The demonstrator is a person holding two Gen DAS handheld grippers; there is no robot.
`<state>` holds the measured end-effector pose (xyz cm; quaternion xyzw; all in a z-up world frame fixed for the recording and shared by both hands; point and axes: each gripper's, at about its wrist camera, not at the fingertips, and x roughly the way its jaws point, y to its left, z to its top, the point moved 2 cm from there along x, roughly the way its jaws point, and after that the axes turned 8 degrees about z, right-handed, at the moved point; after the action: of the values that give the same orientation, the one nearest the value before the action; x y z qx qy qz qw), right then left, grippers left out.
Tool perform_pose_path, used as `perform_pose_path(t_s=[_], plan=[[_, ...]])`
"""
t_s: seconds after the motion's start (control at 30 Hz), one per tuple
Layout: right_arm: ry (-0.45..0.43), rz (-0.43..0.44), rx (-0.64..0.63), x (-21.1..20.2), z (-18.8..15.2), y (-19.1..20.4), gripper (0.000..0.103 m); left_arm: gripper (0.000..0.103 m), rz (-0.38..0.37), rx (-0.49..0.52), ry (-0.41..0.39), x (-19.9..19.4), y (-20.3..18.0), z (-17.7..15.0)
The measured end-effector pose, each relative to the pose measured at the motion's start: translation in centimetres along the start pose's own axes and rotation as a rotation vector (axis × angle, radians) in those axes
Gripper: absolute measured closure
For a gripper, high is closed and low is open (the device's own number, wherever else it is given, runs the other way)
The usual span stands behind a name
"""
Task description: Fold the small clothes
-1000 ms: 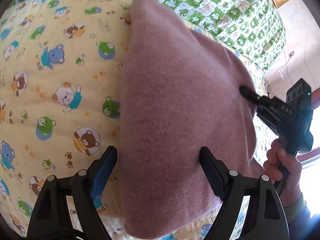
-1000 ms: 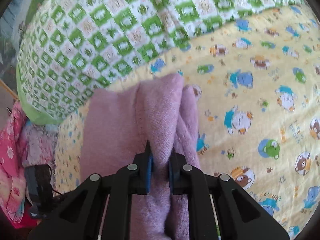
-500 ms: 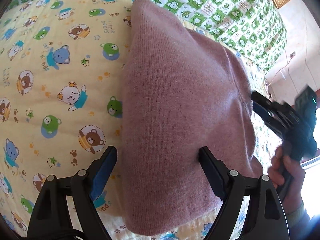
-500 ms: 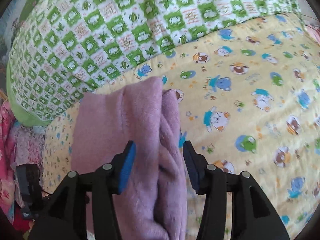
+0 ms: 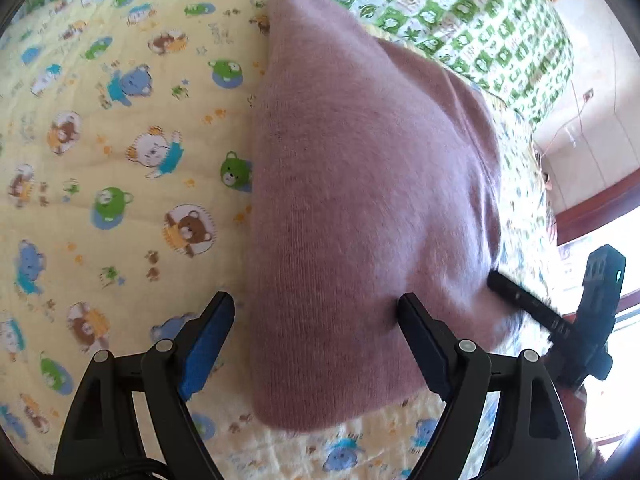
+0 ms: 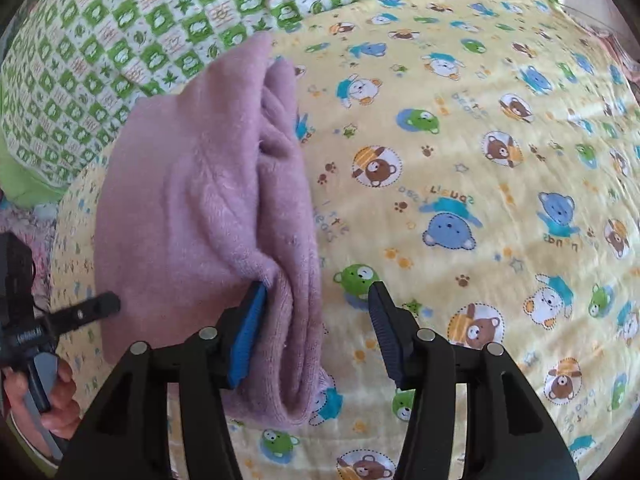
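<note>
A pink knitted garment point(image 5: 372, 200) lies folded on a yellow bear-print blanket point(image 5: 120, 160). My left gripper point(image 5: 316, 314) stands open over its near left edge, one finger on the blanket, the other above the knit. In the right wrist view the garment point(image 6: 192, 200) shows its stacked fold edges. My right gripper point(image 6: 316, 300) is open around that layered edge: the blue pad touches the fold, the other finger stands clear over the blanket. The left wrist view shows the right gripper point(image 5: 496, 280) at the garment's right side. The left gripper point(image 6: 108, 305) shows at the far left.
A green-and-white checked quilt point(image 5: 460, 12) covers the far part of the bed point(image 6: 120, 40). A hand point(image 6: 52, 392) holds the left gripper's handle. Pink flowered cloth point(image 6: 16, 220) lies beyond the bed's left side. A wall and a wooden frame point(image 5: 592, 208) stand to the right.
My right gripper opened and let go of the garment's folded edge, then slid back along it toward the near end. The left gripper stayed open in about the same place.
</note>
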<state>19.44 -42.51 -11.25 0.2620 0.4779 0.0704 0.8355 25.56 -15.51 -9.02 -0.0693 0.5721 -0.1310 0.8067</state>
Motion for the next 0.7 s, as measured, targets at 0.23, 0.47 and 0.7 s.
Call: perform_pose_path(t_s=[0.23, 0.47, 0.7], plan=[[-0.075, 0.099, 0.068, -4.4, 0.0, 1.3, 0.045, 0.018, -0.022, 0.0, -0.049, -3.5, 1.8, -1.7], [-0.095, 0.199, 0.039, -3.8, 1.7, 3.3, 0.026, 0.018, -0.048, -0.088, -0.022, -3.0, 3.4, 0.0], [-0.038, 0.292, 0.077, 0.9, 5.1, 1.2, 0.025, 0.018, -0.015, -0.077, 0.011, 0.1, 2.2, 4.7]])
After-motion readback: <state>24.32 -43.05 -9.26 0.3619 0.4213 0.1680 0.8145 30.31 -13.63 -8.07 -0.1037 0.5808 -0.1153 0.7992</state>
